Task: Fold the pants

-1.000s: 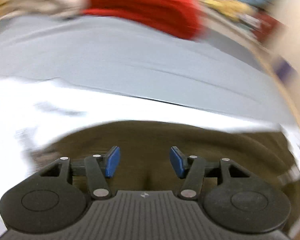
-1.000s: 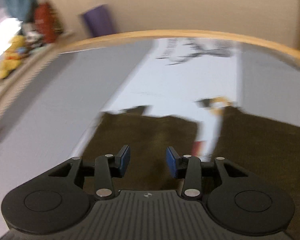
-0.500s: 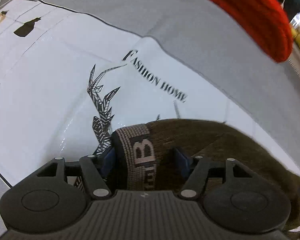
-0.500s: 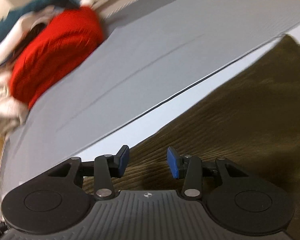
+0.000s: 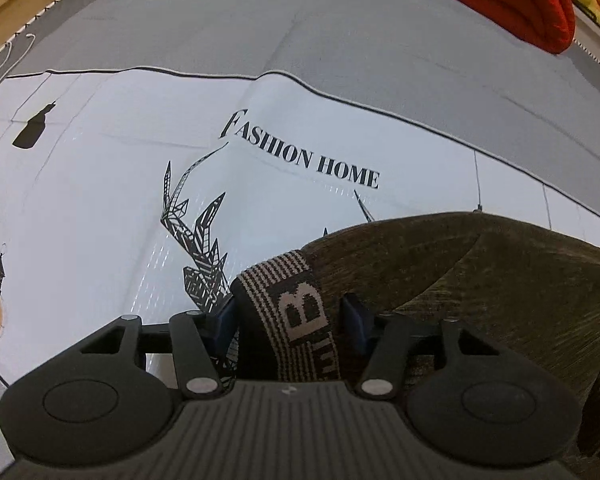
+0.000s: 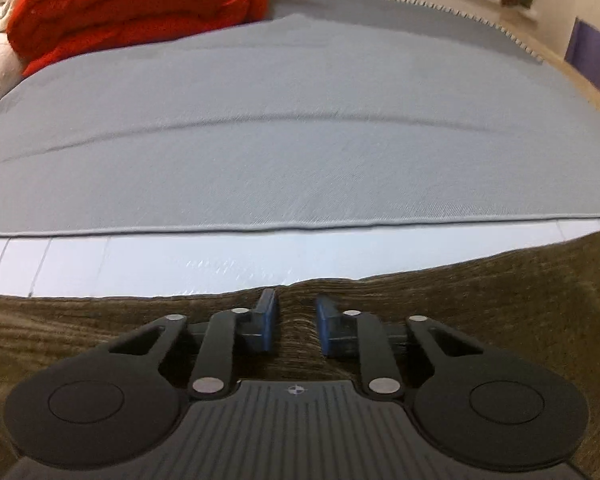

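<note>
Broadly, a wide grey woven bedcover is seen spread flat, with a glossy white printed plastic sheet laid on it and lettered "FASHION HOME". On that sheet lie the dark olive-brown corduroy pants, which fill the lower part of both wrist views. A folded red knitted blanket is stacked at the far edge, well apart from the pants.

The left gripper is held spread on either side of the striped elastic waistband, marked with a large letter B; the band runs lengthwise between the fingers, but the blue pads are not seen pressed onto it. The right gripper is drawn narrow over a raised ridge of corduroy at the far edge of the pants — the cloth appears pinched, though full contact cannot be confirmed.

The cloth's long run appears to stretch from the waistband rightward, so a fold would be carried along it.

Half a second earlier, the right fingers were set wider over flat cloth; the left view is almost unchanged.
</note>
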`<act>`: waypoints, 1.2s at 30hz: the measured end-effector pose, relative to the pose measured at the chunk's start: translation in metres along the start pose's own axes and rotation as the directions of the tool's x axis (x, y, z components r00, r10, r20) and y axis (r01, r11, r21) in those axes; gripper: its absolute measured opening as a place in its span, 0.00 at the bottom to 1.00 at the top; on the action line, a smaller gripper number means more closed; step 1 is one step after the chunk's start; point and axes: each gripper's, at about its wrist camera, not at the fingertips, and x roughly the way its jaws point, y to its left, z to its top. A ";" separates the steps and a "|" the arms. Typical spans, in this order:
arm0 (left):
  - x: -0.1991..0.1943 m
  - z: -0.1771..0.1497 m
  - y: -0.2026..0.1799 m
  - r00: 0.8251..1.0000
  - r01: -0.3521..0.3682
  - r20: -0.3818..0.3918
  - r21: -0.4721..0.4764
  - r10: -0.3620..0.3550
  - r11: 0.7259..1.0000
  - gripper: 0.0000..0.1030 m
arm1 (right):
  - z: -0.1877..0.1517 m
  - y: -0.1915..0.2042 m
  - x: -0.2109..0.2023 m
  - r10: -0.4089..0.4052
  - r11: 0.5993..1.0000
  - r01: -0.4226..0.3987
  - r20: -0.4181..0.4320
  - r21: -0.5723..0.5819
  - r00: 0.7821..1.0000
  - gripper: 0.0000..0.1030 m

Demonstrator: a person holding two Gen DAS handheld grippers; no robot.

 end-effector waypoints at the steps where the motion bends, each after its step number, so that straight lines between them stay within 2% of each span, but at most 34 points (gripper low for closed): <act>1: -0.002 0.000 0.001 1.000 0.006 0.009 -0.001 -0.005 1.000 0.58 | -0.003 0.000 0.000 -0.015 1.000 0.015 0.020 -0.002 1.000 0.16; 2: -0.001 0.000 0.000 1.000 0.009 0.016 -0.001 -0.009 1.000 0.58 | -0.003 0.001 0.002 -0.035 0.999 0.036 0.044 -0.011 0.998 0.11; 5: -0.004 -0.001 -0.004 0.999 0.003 0.046 0.024 -0.004 1.000 0.55 | -0.009 0.012 0.004 -0.102 0.993 0.109 0.124 -0.052 0.987 0.10; 7: -0.003 -0.003 -0.006 0.998 -0.007 0.059 0.057 0.004 0.998 0.49 | -0.013 0.013 0.002 -0.120 0.990 0.130 0.151 -0.057 0.981 0.10; 9: -0.003 -0.003 -0.004 0.998 -0.009 0.063 0.060 0.005 0.998 0.45 | -0.013 0.005 -0.006 -0.096 0.995 0.099 0.151 -0.012 0.984 0.11; 11: -0.006 0.000 0.001 0.997 -0.014 0.073 0.027 0.012 1.000 0.42 | -0.009 -0.007 -0.020 -0.038 0.996 0.026 0.150 0.080 0.988 0.11; 14: -0.015 0.006 0.002 0.991 -0.069 0.117 0.046 0.064 0.997 0.42 | 0.004 -0.032 -0.065 -0.027 0.983 -0.009 0.195 0.182 0.980 0.13; 16: -0.015 0.009 0.006 0.990 -0.109 0.093 0.052 0.104 0.993 0.44 | 0.008 -0.048 -0.107 -0.008 0.974 -0.048 0.247 0.220 0.969 0.15; 19: -0.014 0.008 0.013 0.994 -0.108 0.034 0.043 0.107 0.993 0.49 | 0.008 -0.066 -0.171 0.012 0.966 -0.093 0.319 0.242 0.948 0.22; 21: -0.028 0.010 0.013 0.996 -0.087 0.040 0.044 0.085 0.995 0.53 | 0.000 -0.081 -0.215 0.022 0.959 -0.120 0.355 0.256 0.935 0.33; 22: -0.038 0.010 0.013 0.996 -0.071 0.054 0.040 0.069 0.997 0.59 | -0.008 -0.086 -0.238 0.031 0.957 -0.134 0.368 0.258 0.929 0.35; 25: -0.075 0.005 0.012 0.994 0.034 0.107 0.033 -0.037 0.999 0.64 | -0.038 -0.093 -0.290 0.062 0.964 -0.152 0.372 0.217 0.926 0.43; 27: -0.092 -0.004 0.011 0.988 0.108 0.103 0.039 -0.111 0.993 0.64 | -0.068 -0.090 -0.315 0.086 0.974 -0.152 0.350 0.166 0.933 0.45; 29: -0.104 -0.019 0.008 0.981 0.175 0.064 0.080 -0.181 0.981 0.64 | -0.097 -0.085 -0.333 0.121 0.980 -0.162 0.308 0.113 0.944 0.46; 33: -0.128 -0.055 0.020 0.978 0.210 -0.023 0.104 -0.209 0.972 0.63 | -0.158 -0.070 -0.366 0.129 0.988 -0.147 0.270 0.046 0.954 0.46; 36: -0.142 -0.090 0.034 0.983 0.180 -0.069 0.132 -0.172 0.975 0.64 | -0.192 -0.062 -0.375 0.140 0.988 -0.154 0.254 0.035 0.957 0.46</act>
